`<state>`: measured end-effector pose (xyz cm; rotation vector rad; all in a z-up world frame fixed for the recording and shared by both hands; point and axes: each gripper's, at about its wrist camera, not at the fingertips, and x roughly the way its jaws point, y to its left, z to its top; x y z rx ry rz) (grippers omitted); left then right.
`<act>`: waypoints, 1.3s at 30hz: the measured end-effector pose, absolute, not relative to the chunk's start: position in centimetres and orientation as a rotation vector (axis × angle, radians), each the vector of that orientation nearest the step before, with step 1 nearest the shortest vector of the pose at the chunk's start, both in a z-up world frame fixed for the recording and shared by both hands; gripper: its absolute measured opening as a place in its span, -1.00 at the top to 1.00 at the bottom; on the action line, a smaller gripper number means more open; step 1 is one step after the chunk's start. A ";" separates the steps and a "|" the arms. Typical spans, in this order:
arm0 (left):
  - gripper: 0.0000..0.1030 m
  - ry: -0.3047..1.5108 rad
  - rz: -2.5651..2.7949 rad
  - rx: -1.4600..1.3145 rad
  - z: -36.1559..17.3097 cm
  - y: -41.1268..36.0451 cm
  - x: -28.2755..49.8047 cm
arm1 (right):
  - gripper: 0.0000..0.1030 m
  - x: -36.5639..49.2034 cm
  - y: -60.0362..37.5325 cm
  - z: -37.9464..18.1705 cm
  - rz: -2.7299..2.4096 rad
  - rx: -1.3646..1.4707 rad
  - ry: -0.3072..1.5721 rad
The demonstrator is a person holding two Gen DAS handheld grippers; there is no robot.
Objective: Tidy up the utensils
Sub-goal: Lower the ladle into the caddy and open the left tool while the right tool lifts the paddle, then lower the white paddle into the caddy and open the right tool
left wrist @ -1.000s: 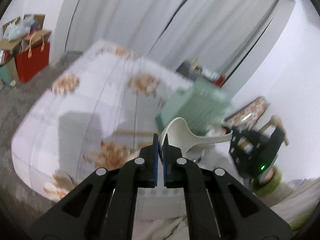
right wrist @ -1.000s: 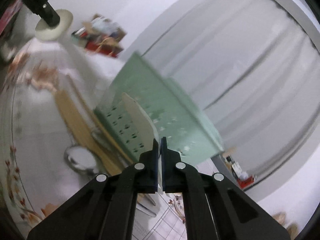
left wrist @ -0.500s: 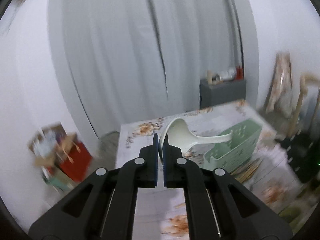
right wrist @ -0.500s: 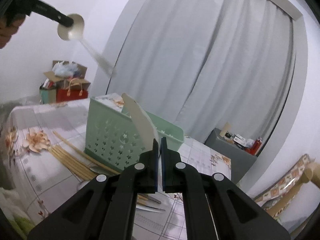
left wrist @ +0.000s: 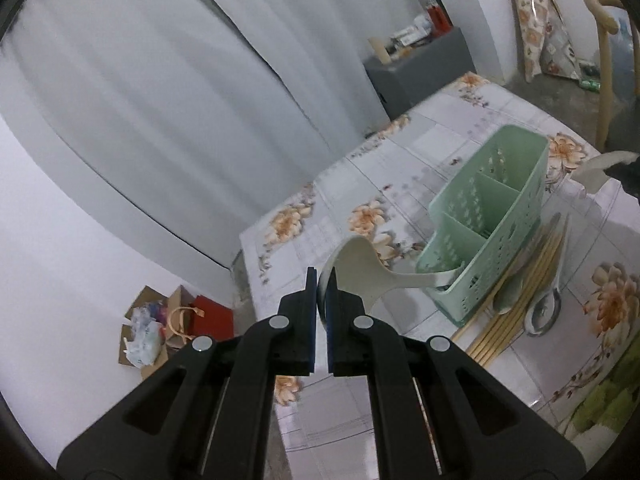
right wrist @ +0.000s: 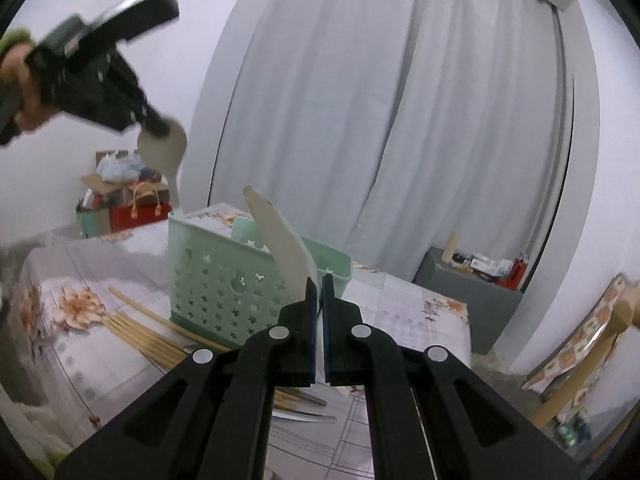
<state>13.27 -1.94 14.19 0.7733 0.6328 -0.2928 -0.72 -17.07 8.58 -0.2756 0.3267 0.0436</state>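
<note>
Clamping smooth cream plastic spoons, left gripper (left wrist: 319, 280) pinches a rounded bowl (left wrist: 356, 268), right gripper (right wrist: 319, 286) a flat handle (right wrist: 284, 244), near the star-perforated mint caddy (right wrist: 224, 284).

Caddy (right wrist: 256, 284) standing on the table (right wrist: 404, 304), three compartments in a row inside. Chopsticks (right wrist: 148, 336) lying on the table just beside the caddy's long wall, metal spoon (left wrist: 544, 312) lying among them. Knife (right wrist: 304, 416) on the table nearer the right wrist camera. Ladle (left wrist: 368, 268) up in the left claw (left wrist: 319, 292), handle reaching down into the caddy's end compartment. Spatula (right wrist: 284, 248) in the right claw (right wrist: 319, 296), in front of the caddy. Behind the table, curtain (right wrist: 400, 120); cabinet (right wrist: 460, 284) off to the right.
</note>
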 end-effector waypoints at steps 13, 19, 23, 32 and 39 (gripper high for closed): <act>0.44 0.723 -0.398 0.429 13.8 -1.3 15.8 | 0.95 -0.7 -20.4 11.8 0.100 -0.044 0.291; -0.35 0.652 -0.300 0.194 14.6 1.7 14.6 | 0.95 0.0 -22.1 15.1 0.171 0.082 0.222; -0.58 0.624 -0.199 0.106 13.7 3.2 13.4 | 0.95 1.2 -23.1 17.0 0.251 0.185 0.174; -0.77 0.627 -0.006 -0.048 11.2 6.1 12.3 | 0.95 5.8 -22.6 15.8 0.297 0.254 0.196; -0.83 0.653 0.041 -0.067 9.5 6.6 11.8 | 0.95 9.3 -23.1 10.8 0.246 0.322 0.333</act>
